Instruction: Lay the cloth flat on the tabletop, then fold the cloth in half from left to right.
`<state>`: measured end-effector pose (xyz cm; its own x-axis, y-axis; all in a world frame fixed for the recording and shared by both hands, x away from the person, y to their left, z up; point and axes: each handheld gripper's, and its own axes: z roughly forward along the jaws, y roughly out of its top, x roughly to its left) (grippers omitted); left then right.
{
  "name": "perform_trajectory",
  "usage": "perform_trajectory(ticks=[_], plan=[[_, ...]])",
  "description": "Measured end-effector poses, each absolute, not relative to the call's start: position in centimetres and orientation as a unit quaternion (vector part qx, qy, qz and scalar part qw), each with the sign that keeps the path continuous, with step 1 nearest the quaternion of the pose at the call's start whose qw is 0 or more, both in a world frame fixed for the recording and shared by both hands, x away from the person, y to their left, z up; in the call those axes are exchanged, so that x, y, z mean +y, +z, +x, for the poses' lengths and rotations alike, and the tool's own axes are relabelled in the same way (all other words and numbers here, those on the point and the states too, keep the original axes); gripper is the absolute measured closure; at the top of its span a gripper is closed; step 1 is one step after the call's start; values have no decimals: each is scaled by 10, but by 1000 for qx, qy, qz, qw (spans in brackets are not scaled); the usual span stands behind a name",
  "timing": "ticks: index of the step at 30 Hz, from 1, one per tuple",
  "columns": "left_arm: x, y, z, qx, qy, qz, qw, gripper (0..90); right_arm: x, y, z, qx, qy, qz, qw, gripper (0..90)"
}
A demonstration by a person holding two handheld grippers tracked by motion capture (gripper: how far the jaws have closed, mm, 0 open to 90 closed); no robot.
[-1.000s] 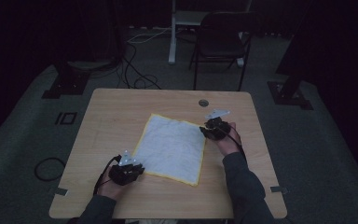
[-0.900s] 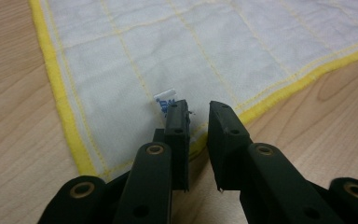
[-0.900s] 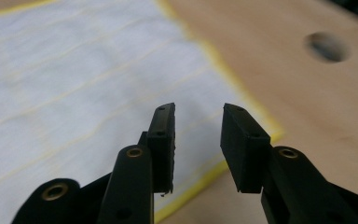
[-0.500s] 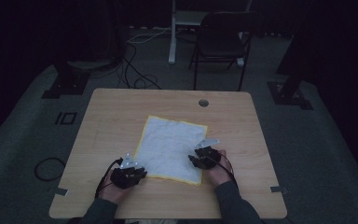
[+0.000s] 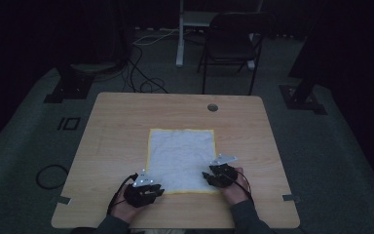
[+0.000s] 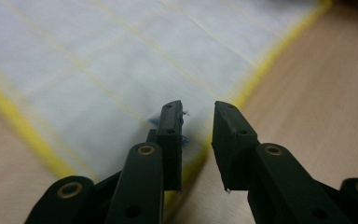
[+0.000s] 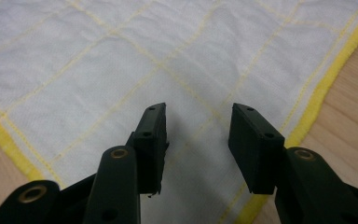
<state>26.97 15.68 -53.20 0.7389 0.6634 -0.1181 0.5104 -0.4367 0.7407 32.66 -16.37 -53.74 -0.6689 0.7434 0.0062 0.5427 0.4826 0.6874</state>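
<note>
High view: a white cloth with a yellow hem lies flat on the wooden bench, its long sides running away from the person. The left gripper sits at the cloth's near left corner, held by a hand that comes up from the bench's near edge. The right gripper sits at the cloth's near right corner, a little farther up the cloth than the left one, with its grey plate on top.

Left gripper view: the left gripper's jaws stand a narrow gap apart and have just been opening. Nothing is pinched between them. The cloth's yellow hem runs under the gap, with white cloth beyond the left jaw and bare bench beyond the right one.

Right gripper view: the right gripper's jaws stand wider and have also just been opening. Between them shows only white cloth crossed by thin yellow lines, lying flat below and not gripped. The hem passes just beside the right jaw, with bare wood past it.

Beyond the bench's far edge, past the cloth, a dark folding chair stands on the floor.
</note>
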Motion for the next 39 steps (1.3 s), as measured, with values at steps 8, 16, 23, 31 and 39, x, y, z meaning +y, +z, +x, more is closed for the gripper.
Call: perform_trajectory(ticks=[8,16,23,31,39], plan=[[178,-522,295,416,160,792,418,684,-172,-538,319,843,343,389,141,561],[186,-520,314,451,190,761,425,652,-171,-538,316,841,344,390,147,553],[182,-522,321,460,185,762,417,605,-171,-538,317,842,344,389,145,542],[166,-523,337,453,205,774,391,559,-173,-539,317,841,350,388,141,538],[159,-531,352,458,217,781,365,537,-173,-540,317,840,353,387,142,535]])
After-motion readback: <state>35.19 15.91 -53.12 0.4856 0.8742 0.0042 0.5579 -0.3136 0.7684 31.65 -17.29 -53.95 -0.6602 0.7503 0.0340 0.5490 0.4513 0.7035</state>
